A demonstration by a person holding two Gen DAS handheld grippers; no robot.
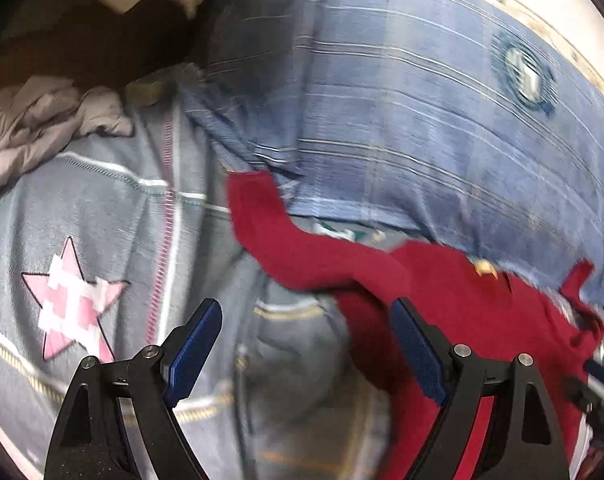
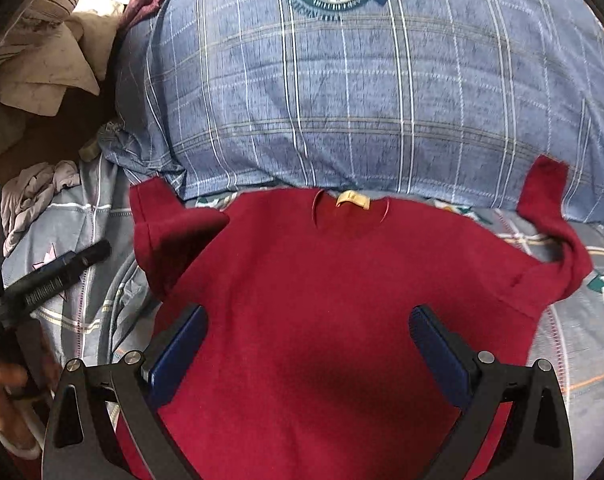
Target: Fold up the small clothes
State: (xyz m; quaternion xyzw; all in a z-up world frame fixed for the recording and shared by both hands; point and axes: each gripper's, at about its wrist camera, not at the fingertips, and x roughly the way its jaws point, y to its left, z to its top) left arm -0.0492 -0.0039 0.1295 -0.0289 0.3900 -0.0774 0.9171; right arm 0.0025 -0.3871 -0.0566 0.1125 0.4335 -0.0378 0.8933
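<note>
- A red sweater (image 2: 333,300) is seen laid flat on the patterned bedsheet (image 2: 573,344), its collar and yellow label (image 2: 353,199) pointed toward the blue plaid pillow (image 2: 361,92); its long axis runs from the pillow back toward the near edge.
- Both sleeves are spread out sideways, their cuffs turned up against the pillow.
- The right gripper (image 2: 306,344) is held above the sweater's body, jaws apart, nothing clasped.
- The left gripper (image 1: 305,344) is held beside the sweater's left sleeve (image 1: 302,252), jaws likewise wide and empty.
- A crumpled grey garment (image 1: 34,124) is spotted at the sheet's far left edge.

No text is legible; the pillow (image 2: 381,92) emblem's lettering blurs
</note>
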